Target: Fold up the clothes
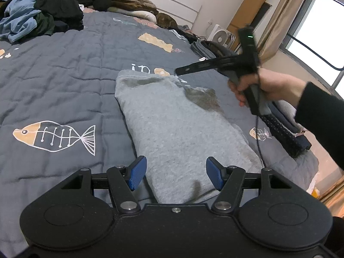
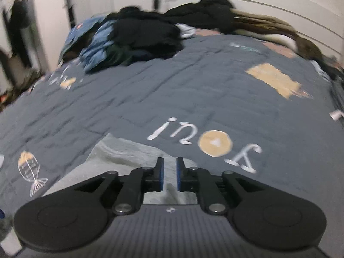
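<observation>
One folded grey garment [image 1: 180,129], soft and fleecy, lies as a rough rectangle on the quilted dark bed cover [image 1: 64,75], which is printed with fish skeletons. The left gripper [image 1: 176,176] hovers over its near end, ribbed blue fingers [image 1: 137,175] spread wide, grasping nothing. The right gripper [image 2: 169,175], in a hand [image 1: 264,86], has its fingers nearly together with a narrow gap, empty. Crumpled dark and blue clothes [image 1: 40,13] are heaped by the headboard.
</observation>
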`<action>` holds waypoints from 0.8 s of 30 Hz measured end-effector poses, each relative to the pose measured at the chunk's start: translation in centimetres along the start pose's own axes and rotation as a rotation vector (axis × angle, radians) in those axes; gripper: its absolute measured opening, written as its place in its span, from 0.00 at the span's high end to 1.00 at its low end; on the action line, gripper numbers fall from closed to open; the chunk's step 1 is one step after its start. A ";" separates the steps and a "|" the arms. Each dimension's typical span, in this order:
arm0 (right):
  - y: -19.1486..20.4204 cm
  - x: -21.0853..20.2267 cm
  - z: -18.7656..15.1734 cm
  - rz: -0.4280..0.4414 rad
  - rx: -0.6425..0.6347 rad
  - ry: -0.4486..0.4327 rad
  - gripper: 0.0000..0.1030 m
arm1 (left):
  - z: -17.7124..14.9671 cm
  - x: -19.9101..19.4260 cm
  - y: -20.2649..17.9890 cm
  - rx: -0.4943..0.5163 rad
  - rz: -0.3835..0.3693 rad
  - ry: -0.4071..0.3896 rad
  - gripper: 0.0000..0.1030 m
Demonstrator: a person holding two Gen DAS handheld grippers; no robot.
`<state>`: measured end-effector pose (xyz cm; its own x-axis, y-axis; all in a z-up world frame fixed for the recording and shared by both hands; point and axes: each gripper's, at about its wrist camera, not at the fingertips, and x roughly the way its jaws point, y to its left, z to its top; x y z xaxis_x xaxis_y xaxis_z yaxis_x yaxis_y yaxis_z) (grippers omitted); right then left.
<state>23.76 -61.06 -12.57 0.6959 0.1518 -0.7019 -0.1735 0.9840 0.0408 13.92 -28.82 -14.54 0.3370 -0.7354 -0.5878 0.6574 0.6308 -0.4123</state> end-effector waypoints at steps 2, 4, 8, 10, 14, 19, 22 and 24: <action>0.2 1.7 0.2 -0.004 -0.022 0.048 0.89 | 0.0 0.1 0.0 -0.001 0.002 0.002 0.41; 0.5 2.9 0.2 0.010 -0.010 0.091 0.89 | 0.0 0.1 0.1 -0.006 0.004 0.002 0.41; 1.4 4.0 -0.1 0.030 -0.021 0.145 0.88 | 0.1 0.0 0.1 -0.012 0.001 0.000 0.41; 1.8 4.3 -0.2 0.036 -0.030 0.163 0.84 | 0.0 0.0 0.0 -0.008 -0.001 0.001 0.41; 1.9 4.7 -0.2 0.060 0.013 0.177 0.73 | -0.1 -0.1 -0.1 0.001 0.000 0.004 0.41; -0.8 4.6 0.5 0.105 0.240 0.097 0.66 | -0.1 0.0 -0.1 0.009 0.006 0.007 0.41; -1.7 5.4 0.6 0.146 0.345 0.089 0.65 | -0.2 0.1 -0.3 0.019 0.016 0.012 0.41; -1.2 6.5 0.7 0.111 0.326 0.130 0.68 | -0.2 0.2 -0.3 0.019 0.017 0.013 0.41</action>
<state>28.93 -61.15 -16.69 0.5873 0.2669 -0.7641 0.0030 0.9434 0.3317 13.61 -29.11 -14.63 0.3397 -0.7216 -0.6032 0.6641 0.6382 -0.3895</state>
